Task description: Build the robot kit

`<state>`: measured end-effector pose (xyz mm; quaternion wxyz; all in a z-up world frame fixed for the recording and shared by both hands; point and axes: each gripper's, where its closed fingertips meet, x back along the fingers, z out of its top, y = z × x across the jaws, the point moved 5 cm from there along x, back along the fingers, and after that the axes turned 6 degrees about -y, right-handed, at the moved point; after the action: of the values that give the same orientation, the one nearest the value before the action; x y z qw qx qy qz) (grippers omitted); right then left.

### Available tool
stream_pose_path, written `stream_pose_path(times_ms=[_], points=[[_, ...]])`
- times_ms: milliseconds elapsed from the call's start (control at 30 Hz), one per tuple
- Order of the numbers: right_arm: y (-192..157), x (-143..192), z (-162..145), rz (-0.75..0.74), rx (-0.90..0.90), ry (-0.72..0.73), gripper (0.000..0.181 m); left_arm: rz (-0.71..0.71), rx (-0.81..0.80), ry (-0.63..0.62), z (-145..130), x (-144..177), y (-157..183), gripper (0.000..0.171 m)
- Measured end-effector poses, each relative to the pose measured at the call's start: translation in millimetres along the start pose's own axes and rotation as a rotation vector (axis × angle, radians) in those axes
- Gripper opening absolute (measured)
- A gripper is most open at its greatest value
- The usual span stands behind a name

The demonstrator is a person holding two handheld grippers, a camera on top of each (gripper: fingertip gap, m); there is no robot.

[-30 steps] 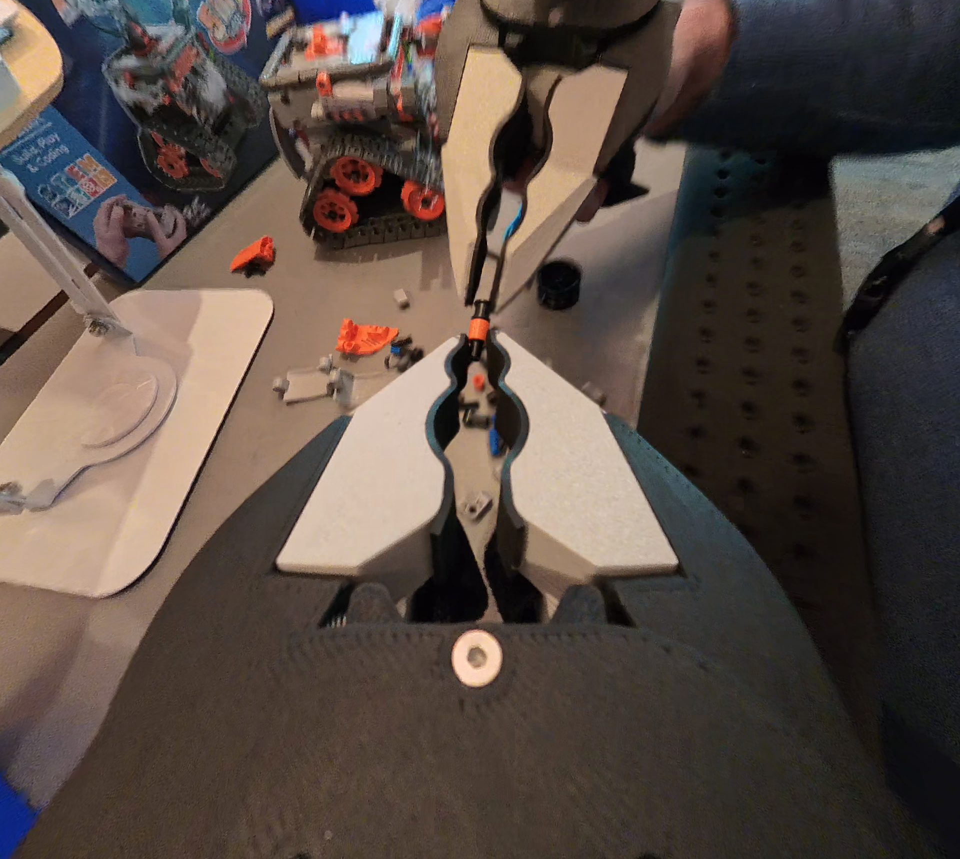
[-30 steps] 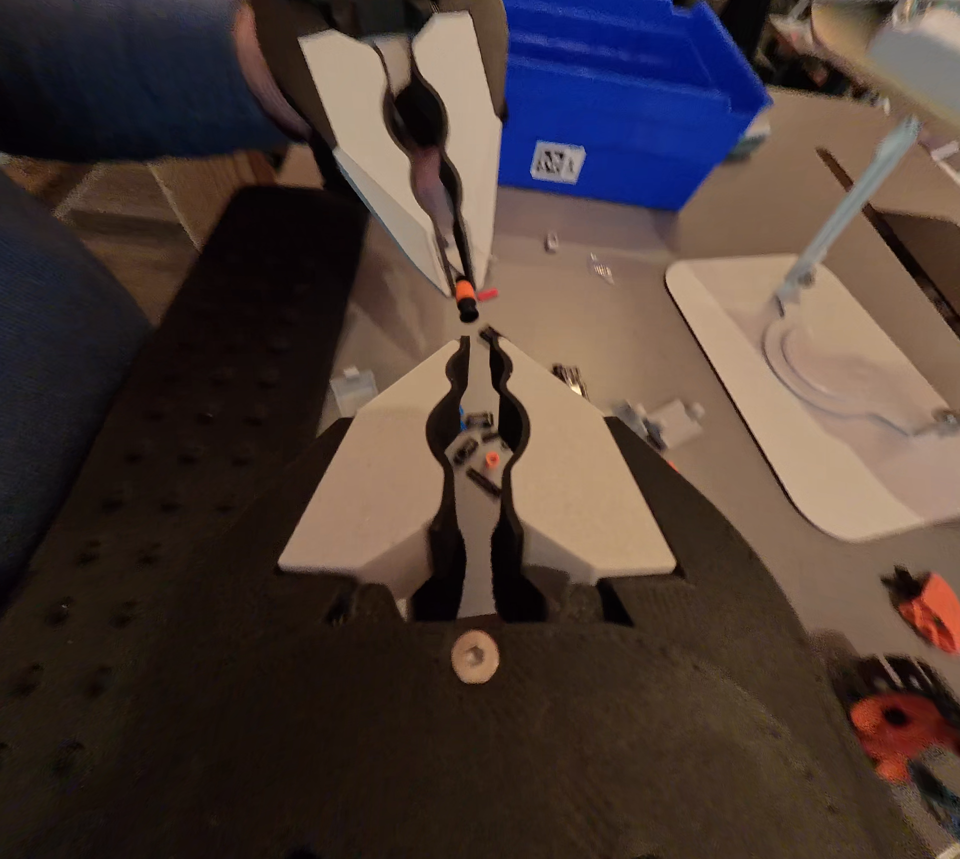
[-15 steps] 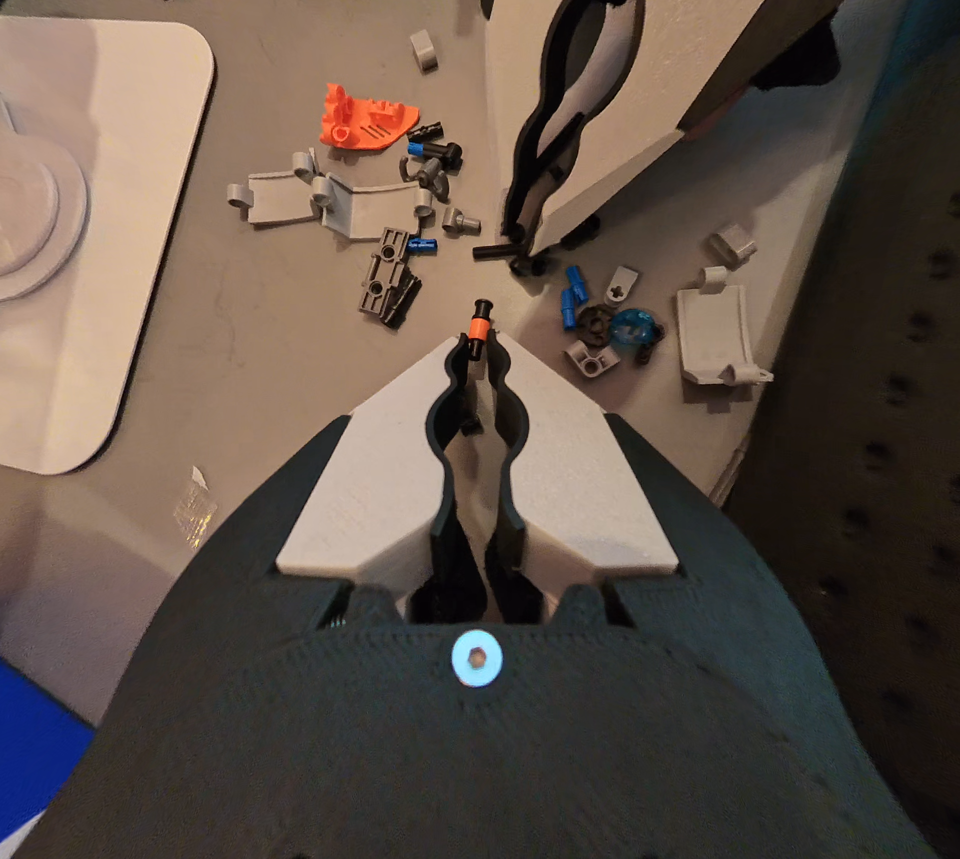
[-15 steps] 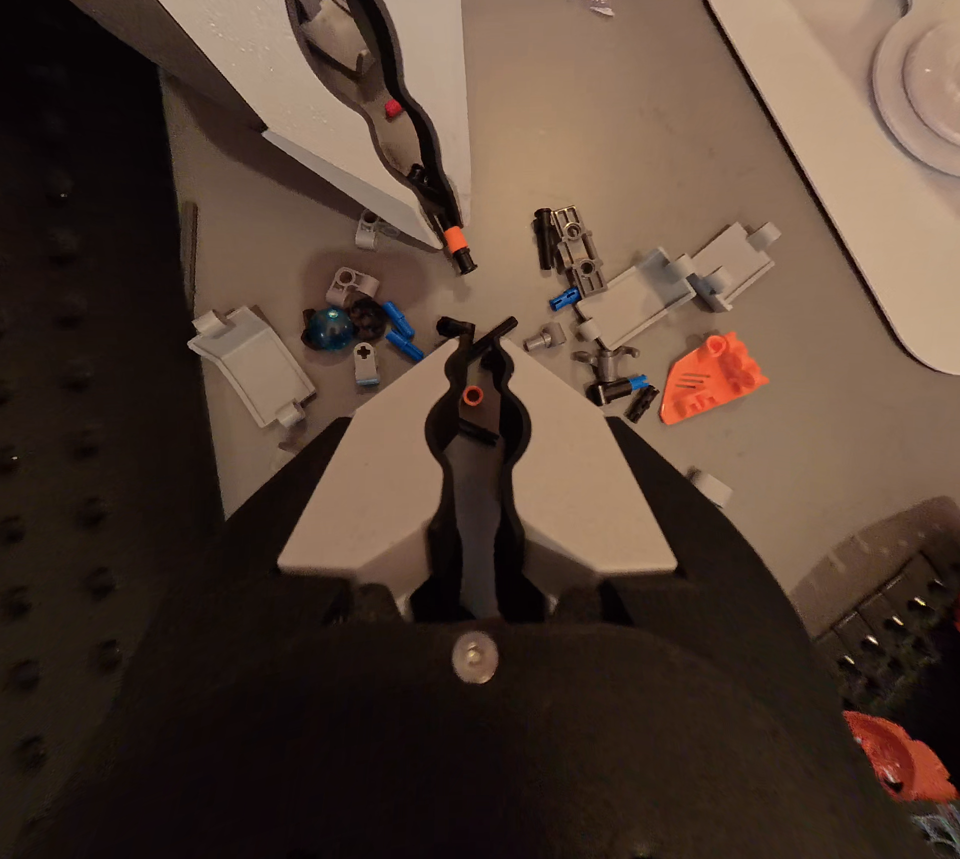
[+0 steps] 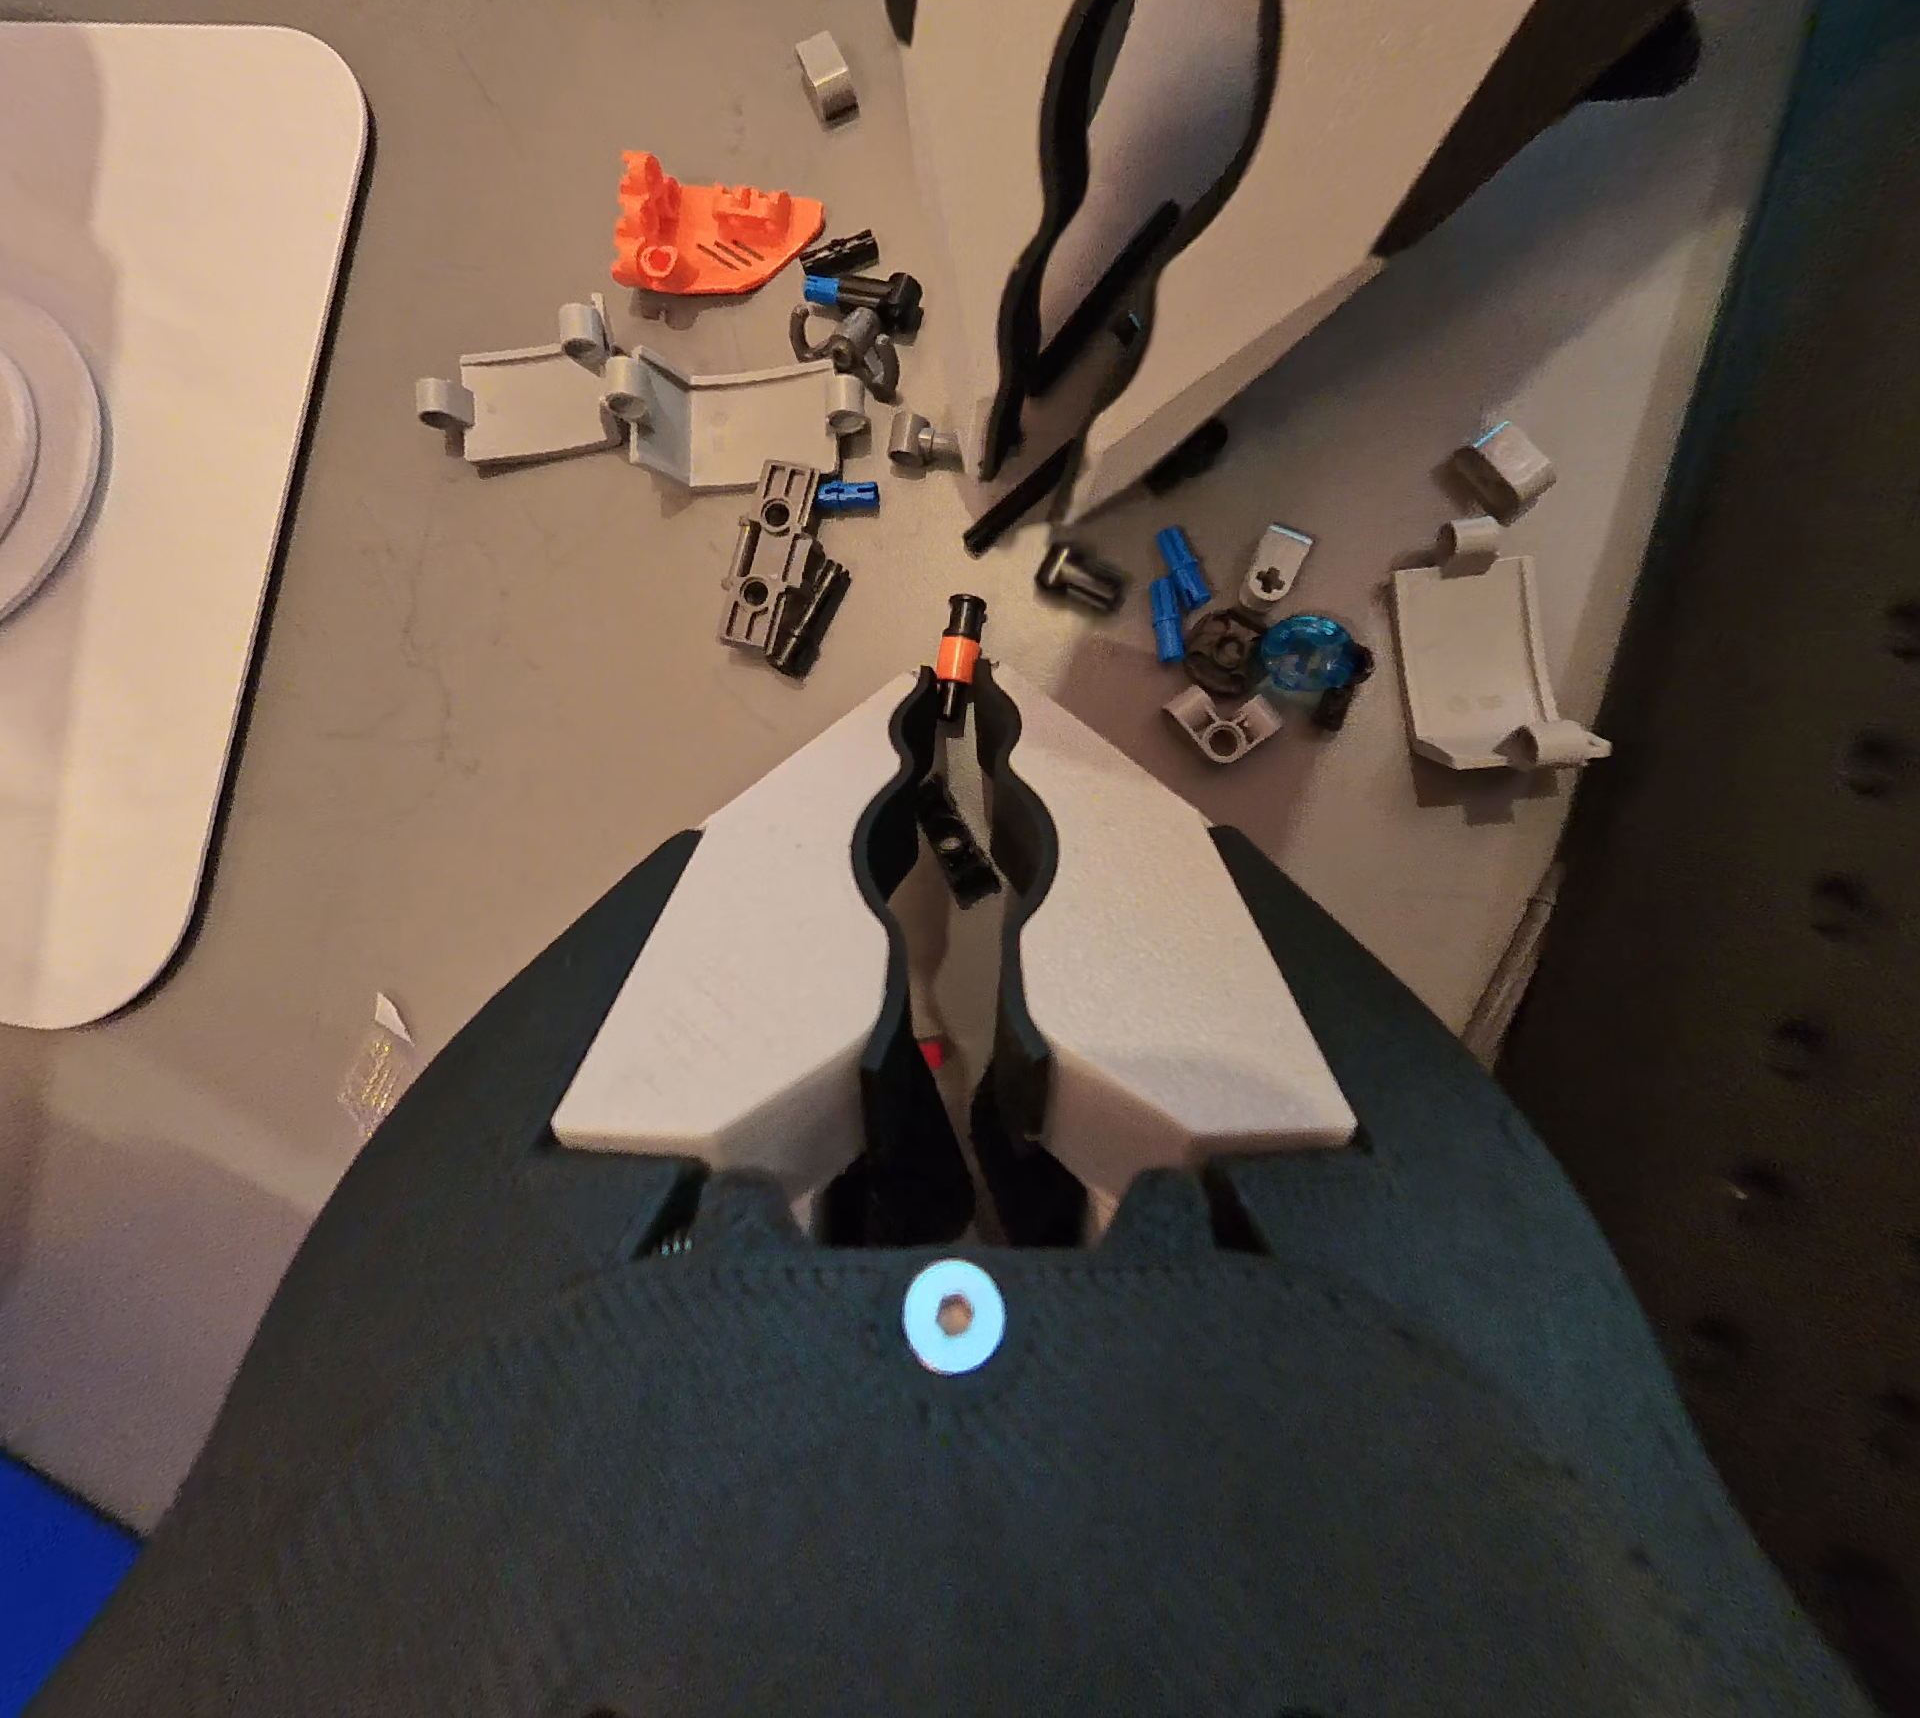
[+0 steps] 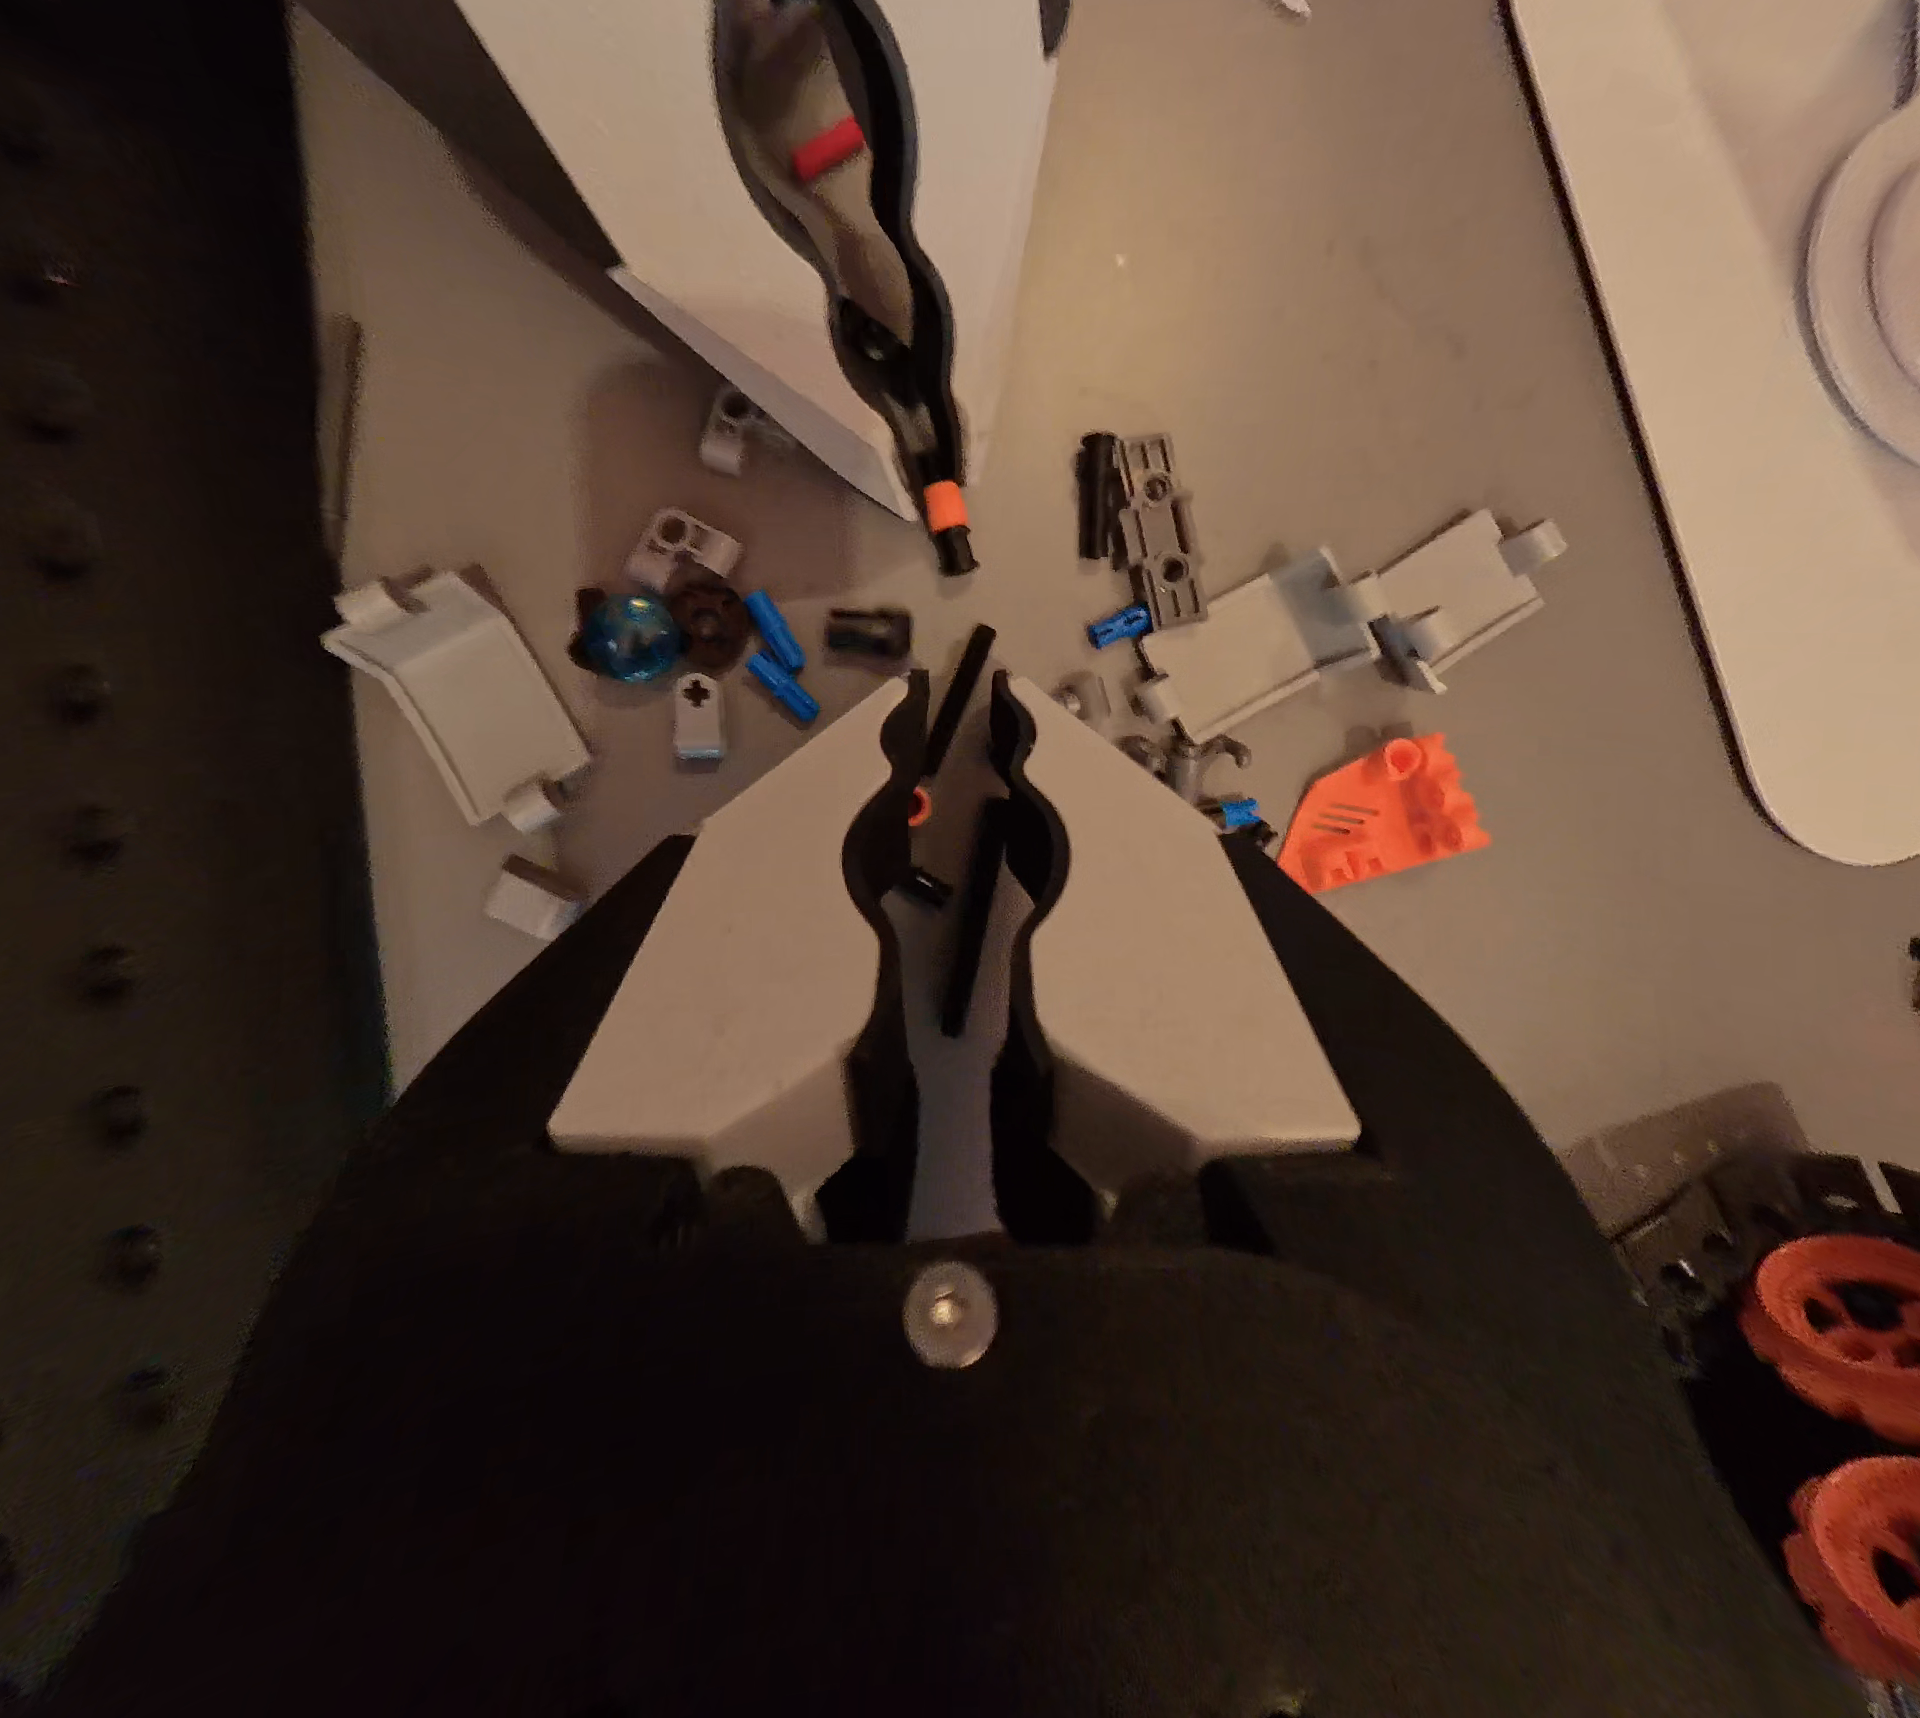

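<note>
Above a grey counter [image 5: 499, 733] strewn with toy parts, the left gripper [image 5: 956, 681] clamps a black pin with an orange collar [image 5: 954, 655]. The right gripper [image 6: 951, 692] pinches a thin black rod [image 6: 961, 681].

Left tongs [image 5: 956, 681] pointing down, jaws nearly closed at the tips, pinching a thin piece, right tongs [image 6: 951, 692] tilted down opposite, jaws slightly parted with a thin rod between them, grip uncertain, the two pairs tip to tip, close but apart

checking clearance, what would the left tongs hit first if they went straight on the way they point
Probably the black rod held by the right tongs, just ahead of the orange-collared pin in the left tongs. Depth is unclear; they may reach the grey table first.
</note>
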<state>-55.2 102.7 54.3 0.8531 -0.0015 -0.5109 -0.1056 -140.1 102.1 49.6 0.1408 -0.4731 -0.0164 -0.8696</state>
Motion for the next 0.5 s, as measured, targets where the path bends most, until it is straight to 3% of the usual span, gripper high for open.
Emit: stream_pose_path(times_ms=[133, 500], points=[[0.6, -3.2, -3.9, 0.041, -0.031, 0.027, 0.001, -0.027, -0.004, 0.003, 0.5, -1.4, -0.3, 0.004], [4.1, -6.3, -5.4, 0.088, 0.011, 0.144, 0.000, -0.066, -0.071, -0.039, 4.4, -3.1, -3.0, 0.004]])
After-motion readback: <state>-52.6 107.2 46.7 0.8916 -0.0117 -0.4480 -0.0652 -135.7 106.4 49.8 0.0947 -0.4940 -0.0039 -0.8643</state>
